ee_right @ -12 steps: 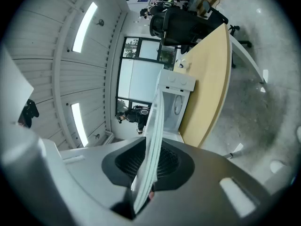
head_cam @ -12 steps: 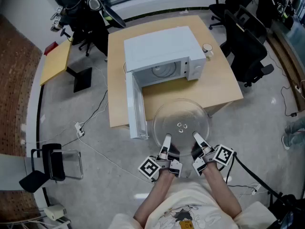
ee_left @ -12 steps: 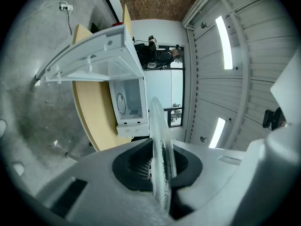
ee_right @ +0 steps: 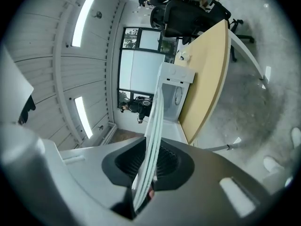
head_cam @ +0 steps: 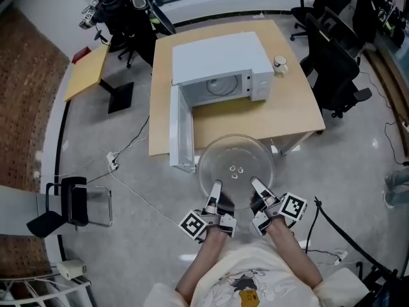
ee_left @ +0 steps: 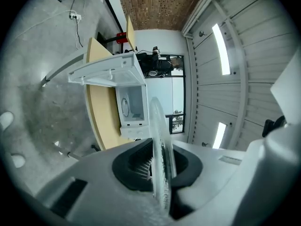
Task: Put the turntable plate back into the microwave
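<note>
A round clear glass turntable plate [head_cam: 235, 165] hangs level in front of the table's near edge, held by its near rim. My left gripper [head_cam: 215, 194] is shut on the rim at the left, my right gripper [head_cam: 257, 189] on the rim at the right. In both gripper views the plate's edge [ee_left: 160, 159] [ee_right: 150, 145] runs upright between the dark pads. The white microwave [head_cam: 220, 62] stands on the wooden table [head_cam: 287, 117], its door [head_cam: 181, 130] swung open toward me at the left. Its cavity [head_cam: 220, 88] faces the plate.
A small white cup [head_cam: 279, 63] sits on the table right of the microwave. Black office chairs [head_cam: 335, 62] stand at the right, a stand with a black base [head_cam: 120, 98] at the left. Cables [head_cam: 128, 184] trail across the grey floor.
The plate and both grippers have shifted slightly toward the table, still short of its near edge. The view has moved a little to the left.
</note>
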`<state>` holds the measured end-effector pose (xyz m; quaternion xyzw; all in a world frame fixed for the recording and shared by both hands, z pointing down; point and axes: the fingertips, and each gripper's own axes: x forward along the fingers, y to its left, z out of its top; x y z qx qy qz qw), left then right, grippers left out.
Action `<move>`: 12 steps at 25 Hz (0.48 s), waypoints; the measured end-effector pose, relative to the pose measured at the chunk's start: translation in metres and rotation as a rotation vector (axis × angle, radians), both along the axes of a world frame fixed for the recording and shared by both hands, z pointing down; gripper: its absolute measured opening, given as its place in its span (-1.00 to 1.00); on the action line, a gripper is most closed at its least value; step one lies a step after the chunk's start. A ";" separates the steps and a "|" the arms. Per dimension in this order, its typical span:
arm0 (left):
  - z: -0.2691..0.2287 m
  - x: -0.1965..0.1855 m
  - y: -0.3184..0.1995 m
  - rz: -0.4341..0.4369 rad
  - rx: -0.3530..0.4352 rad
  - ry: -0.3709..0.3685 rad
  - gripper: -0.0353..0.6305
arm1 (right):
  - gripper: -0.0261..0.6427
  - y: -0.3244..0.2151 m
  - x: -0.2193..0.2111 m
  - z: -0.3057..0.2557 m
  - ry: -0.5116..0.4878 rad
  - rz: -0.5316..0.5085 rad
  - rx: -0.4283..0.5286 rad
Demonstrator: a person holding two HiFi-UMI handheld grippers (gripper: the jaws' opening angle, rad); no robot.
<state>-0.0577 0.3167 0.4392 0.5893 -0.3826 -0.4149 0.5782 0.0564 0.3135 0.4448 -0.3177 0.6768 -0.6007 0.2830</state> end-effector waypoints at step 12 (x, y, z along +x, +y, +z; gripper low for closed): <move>-0.014 0.006 0.000 -0.011 0.052 -0.007 -0.80 | -0.74 -0.002 0.004 -0.018 -0.016 -0.022 0.067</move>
